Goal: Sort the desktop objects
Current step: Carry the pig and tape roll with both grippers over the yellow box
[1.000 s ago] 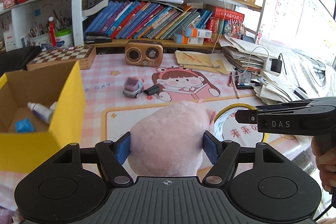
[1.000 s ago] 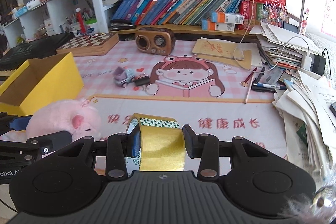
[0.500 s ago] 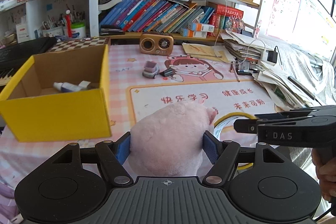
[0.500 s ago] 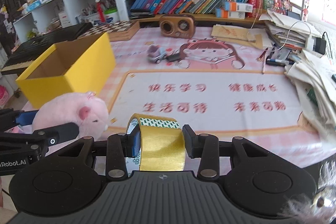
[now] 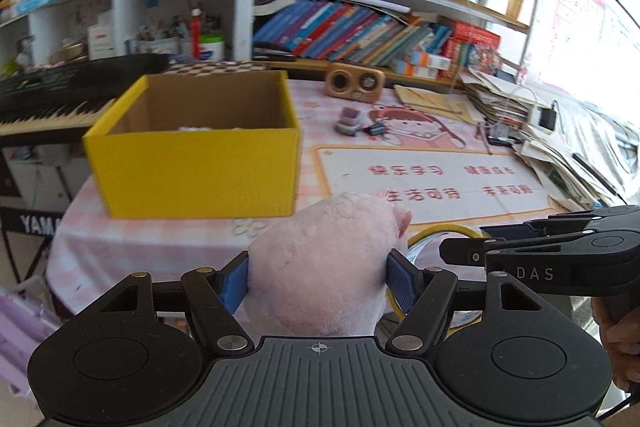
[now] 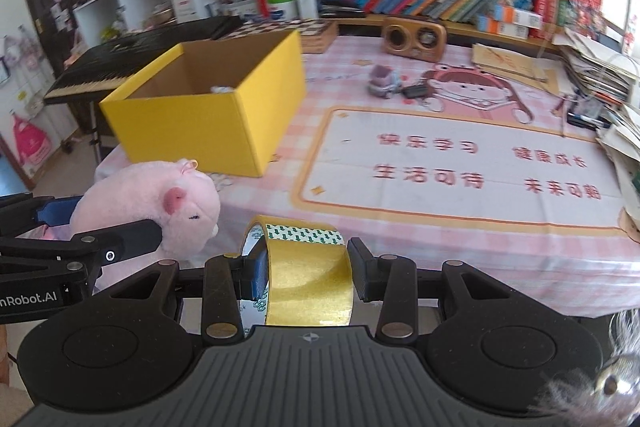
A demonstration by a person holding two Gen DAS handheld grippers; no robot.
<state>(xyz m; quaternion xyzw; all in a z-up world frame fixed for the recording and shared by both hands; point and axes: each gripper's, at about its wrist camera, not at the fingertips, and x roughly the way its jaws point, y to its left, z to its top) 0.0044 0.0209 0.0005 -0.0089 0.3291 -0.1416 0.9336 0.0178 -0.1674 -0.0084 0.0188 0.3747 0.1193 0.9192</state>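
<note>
**Both grippers loaded, near the table's front edge**

We see the left gripper (image 5: pixel 318 281) with its blue pads (image 5: pixel 235 281) set about halfway apart and pressed into both sides of a pink plush (image 5: pixel 324 267). The plush is held in the air, over the front edge of the table (image 5: pixel 160 247).

The right gripper (image 6: pixel 306 273) is nearly closed, pinching a roll of yellow tape (image 6: pixel 310 281) across its width. The roll stands on edge between the pads, with a green-and-white printed end showing on top. It too hangs at the front edge of the table, just beside the plush, with the left gripper (image 6: pixel 80 239) close on that side.

A yellow box (image 5: pixel 196 163) sits open at the table's front left corner, its near wall facing us. Something pale lies inside; we cannot tell what.

Right of the box, the printed mat (image 6: pixel 460 163) is bare across the middle of the table. Beyond it, a toy car (image 6: pixel 382 81) and a black clip (image 6: pixel 414 91) lie together, and a small wooden radio (image 6: pixel 414 37) stands at the back edge. Stacked papers (image 6: pixel 600 67) crowd the right edge. A keyboard (image 5: pixel 60 99) stands off the left edge, behind the box.
</note>
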